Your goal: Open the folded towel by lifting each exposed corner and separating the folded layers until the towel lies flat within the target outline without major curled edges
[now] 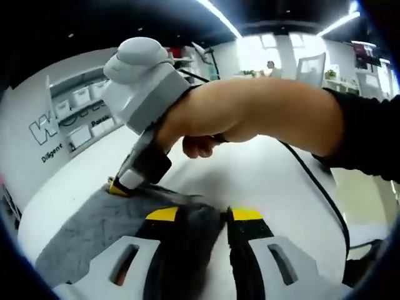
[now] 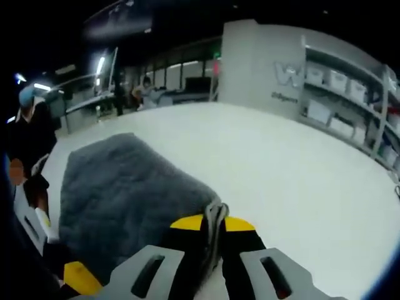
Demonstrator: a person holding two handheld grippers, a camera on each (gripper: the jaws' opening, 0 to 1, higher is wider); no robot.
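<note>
table (image 2: 281, 169): white, wide | wall (image 2: 250, 62): far, white, dark lettering | shelves (image 2: 340, 94): right of wall, white bins in rows | ceiling lights (image 1: 219, 15): long bright strips | cable (image 1: 312, 181): black, across table | desks (image 2: 87, 100): far left

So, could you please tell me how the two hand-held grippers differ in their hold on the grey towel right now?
The left hand-held gripper pinches a thick bunch of the grey towel, its jaws a little apart; the right hand-held gripper clamps a thin edge, jaws nearly closed. The right one, seen in the left gripper view, points steeply down. Both have yellow tips and grip the same towel.
</note>
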